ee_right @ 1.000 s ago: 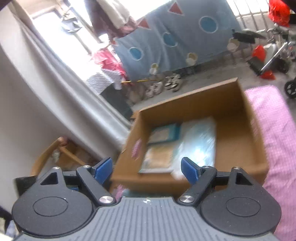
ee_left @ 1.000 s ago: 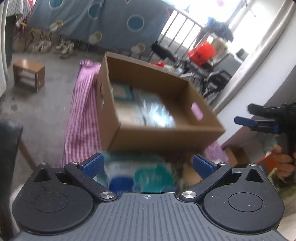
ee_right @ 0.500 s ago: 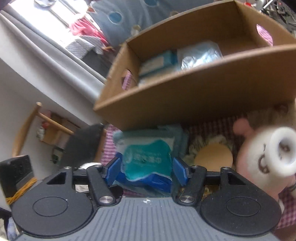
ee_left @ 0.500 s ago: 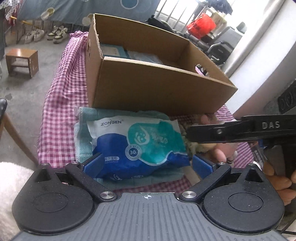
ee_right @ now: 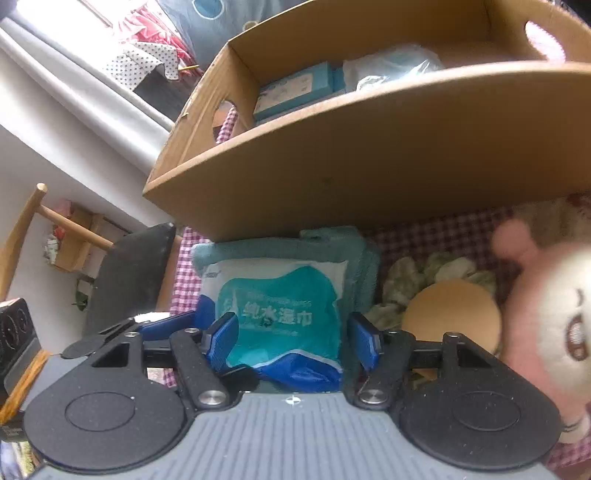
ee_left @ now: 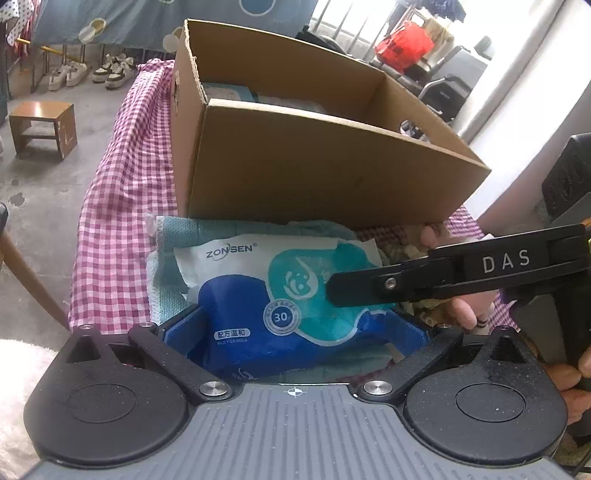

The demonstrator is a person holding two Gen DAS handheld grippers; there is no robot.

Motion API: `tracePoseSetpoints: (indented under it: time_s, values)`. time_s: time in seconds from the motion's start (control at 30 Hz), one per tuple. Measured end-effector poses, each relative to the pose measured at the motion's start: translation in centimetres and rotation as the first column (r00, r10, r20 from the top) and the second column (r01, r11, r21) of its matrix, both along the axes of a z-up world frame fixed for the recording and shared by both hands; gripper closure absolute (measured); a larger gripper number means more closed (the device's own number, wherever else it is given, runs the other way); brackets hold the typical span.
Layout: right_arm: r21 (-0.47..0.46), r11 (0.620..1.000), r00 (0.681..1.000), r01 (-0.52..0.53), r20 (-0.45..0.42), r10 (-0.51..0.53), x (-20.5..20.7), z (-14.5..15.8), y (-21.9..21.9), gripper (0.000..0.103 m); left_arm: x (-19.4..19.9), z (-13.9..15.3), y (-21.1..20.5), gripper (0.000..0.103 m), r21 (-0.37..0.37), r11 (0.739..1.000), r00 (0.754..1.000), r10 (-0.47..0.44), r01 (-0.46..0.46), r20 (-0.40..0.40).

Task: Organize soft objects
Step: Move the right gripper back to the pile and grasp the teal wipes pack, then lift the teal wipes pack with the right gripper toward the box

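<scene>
We see our right gripper straddling the wet-wipes pack on a teal towel, before the cardboard box.

A grey concrete floor lies left of the table, whose pink checked cloth hangs over the edge. A small wooden stool stands on the floor beyond the table, with shoes lined up farther back under a blue sheet with round patches. Right of the table, daylight glares through railings above a white wall.
</scene>
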State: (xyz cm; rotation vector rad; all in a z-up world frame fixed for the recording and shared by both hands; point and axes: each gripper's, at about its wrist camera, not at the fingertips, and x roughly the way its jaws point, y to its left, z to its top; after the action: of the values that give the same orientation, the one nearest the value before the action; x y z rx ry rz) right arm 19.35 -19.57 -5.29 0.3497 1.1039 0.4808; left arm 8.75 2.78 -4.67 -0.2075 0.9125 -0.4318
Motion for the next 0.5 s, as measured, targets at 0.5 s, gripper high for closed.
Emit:
tracePoseSetpoints:
  time_s: [0.5]
  values:
    - [0.048, 0.996, 0.996, -0.074, 0.053, 0.071, -0.6, 1.0, 1.4, 0.035, -1.9, 1.9, -0.2, 0.002, -0.091, 0.994, 0.998, -0.062, 0.065, 0.033]
